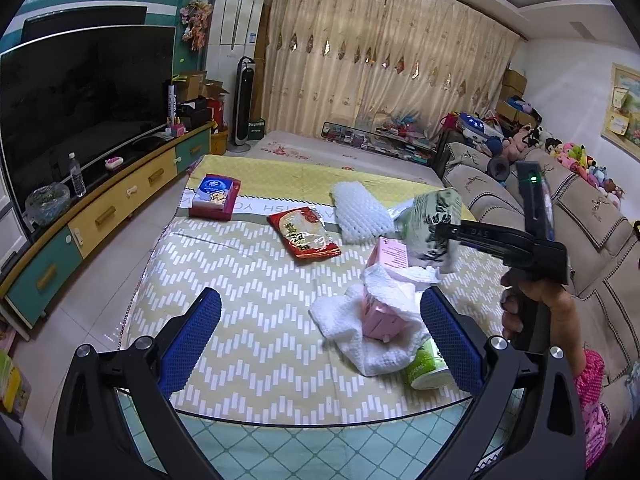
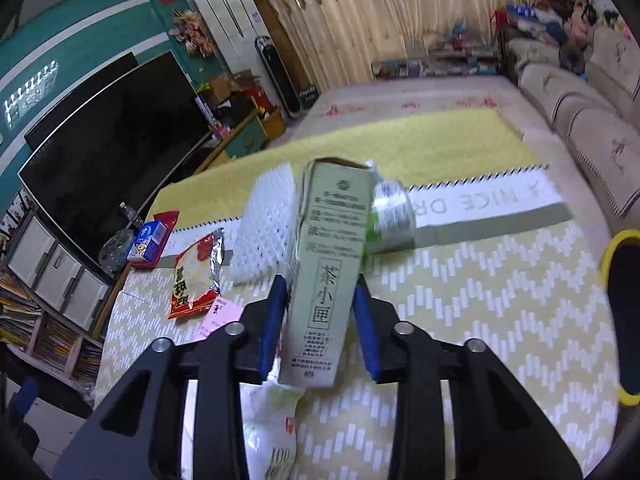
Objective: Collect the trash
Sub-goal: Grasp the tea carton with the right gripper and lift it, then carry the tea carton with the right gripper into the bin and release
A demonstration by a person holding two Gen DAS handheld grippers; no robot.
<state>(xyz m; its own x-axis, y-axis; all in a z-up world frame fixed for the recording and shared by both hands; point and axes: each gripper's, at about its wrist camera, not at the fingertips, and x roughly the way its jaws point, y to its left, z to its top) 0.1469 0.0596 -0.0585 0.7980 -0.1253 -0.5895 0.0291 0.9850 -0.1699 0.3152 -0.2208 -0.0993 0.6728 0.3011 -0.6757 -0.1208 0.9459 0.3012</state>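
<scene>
Right hand-held gripper [image 2: 320, 308] pinches the tea box [image 2: 332, 256]; left hand-held gripper [image 1: 320, 336] is spread above the tabletop [image 1: 248, 320], bare toward 9 o'clock edge.

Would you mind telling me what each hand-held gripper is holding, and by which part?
The right hand-held gripper grips the olive tea carton across its lower sides; the left holds nothing.

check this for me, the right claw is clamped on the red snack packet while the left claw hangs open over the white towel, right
Not quite: the right claw is clamped on the tall green tea carton, not the red snack packet, which lies free on the table mat, as the right wrist view shows. The rest holds: the left claw hangs open over the white towel.
</scene>
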